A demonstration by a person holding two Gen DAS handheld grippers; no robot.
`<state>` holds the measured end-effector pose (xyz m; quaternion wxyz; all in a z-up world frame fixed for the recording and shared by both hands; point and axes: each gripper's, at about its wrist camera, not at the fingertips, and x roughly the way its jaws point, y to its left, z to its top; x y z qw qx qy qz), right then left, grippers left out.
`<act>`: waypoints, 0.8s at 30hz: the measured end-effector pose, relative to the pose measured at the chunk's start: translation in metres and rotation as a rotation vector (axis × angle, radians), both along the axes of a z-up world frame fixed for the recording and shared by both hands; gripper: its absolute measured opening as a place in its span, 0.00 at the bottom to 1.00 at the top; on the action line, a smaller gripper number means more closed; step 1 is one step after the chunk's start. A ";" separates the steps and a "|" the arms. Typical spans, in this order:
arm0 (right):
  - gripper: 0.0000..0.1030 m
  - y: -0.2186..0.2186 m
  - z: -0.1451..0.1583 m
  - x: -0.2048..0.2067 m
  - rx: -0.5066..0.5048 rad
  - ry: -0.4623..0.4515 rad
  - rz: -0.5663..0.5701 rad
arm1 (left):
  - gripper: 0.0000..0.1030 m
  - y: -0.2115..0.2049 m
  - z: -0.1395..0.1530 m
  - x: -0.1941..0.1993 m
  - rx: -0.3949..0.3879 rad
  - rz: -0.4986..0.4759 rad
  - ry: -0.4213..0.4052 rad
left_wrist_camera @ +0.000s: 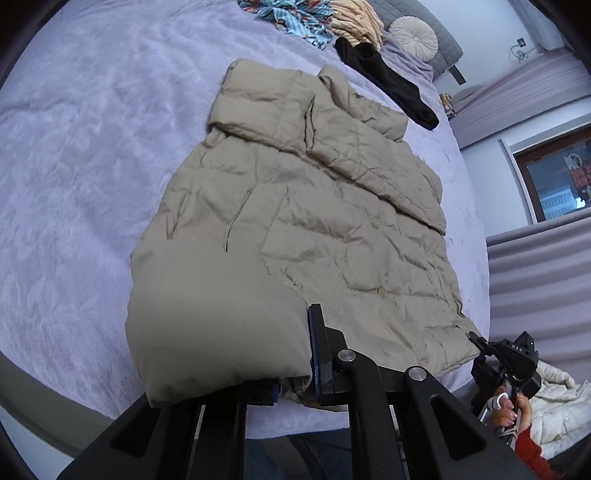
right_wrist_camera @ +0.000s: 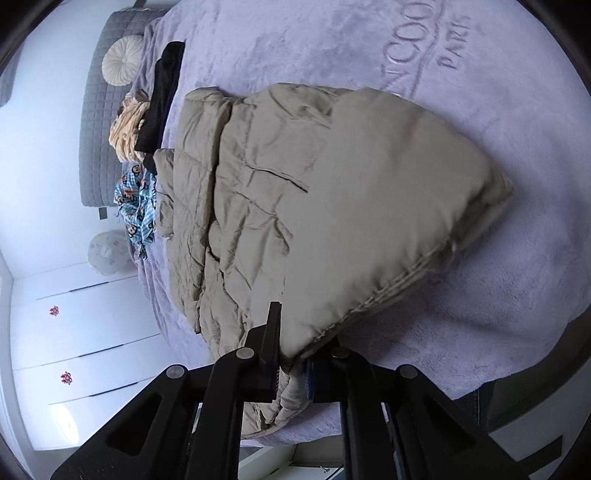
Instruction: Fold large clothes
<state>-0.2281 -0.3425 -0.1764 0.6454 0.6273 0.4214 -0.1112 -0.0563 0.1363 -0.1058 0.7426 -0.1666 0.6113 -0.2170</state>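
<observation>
We are looking down at a beige puffer jacket [left_wrist_camera: 295,206], quilted in soft rectangles, its thin shell creased and faintly glossy, spread across a lilac plush bedspread [left_wrist_camera: 92,166] with a crushed, furry nap. Its sleeves are folded across the body, and the collar end lies toward the far side of the bed.

Our left gripper [left_wrist_camera: 293,373] has its black jaws pinched tight on the near hem corner of the jacket, and the fabric bulges up in a smooth, blurred mound just above the fingers. One blue-lined pad shows; the other is buried under the cloth. Our right gripper [right_wrist_camera: 291,373] is clamped just as hard on the other hem corner, with a ribbed, stitched edge of the jacket [right_wrist_camera: 369,206] running out from between its jaws. In the left wrist view we catch the right gripper [left_wrist_camera: 480,347] at the hem's far corner, with the right hand [left_wrist_camera: 511,406] on its handle and a red knitted sleeve [left_wrist_camera: 528,448] cut off by the frame edge.

Beyond the jacket lie a long black garment [left_wrist_camera: 388,85], a peach ribbed cloth [left_wrist_camera: 356,18], and a blue patterned fabric [left_wrist_camera: 295,16], all partly cropped. A round pleated cushion [left_wrist_camera: 413,37] leans on a grey quilted headboard [right_wrist_camera: 105,122]. Embossed lettering [right_wrist_camera: 436,48] on the bedspread is only partly readable, ending in "PARIS". A white padded item [left_wrist_camera: 554,406] at the lower right is too cut off to identify.
</observation>
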 end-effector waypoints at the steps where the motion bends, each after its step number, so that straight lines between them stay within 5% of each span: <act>1: 0.10 -0.003 0.009 0.010 -0.022 -0.017 0.033 | 0.13 -0.002 0.006 0.006 0.013 0.012 -0.017; 14: 0.08 -0.052 0.091 0.176 -0.238 -0.175 0.355 | 0.13 -0.038 0.076 0.117 0.084 0.191 -0.235; 24: 0.08 -0.073 0.066 0.319 -0.301 -0.142 0.443 | 0.13 -0.064 0.028 0.239 0.191 0.194 -0.203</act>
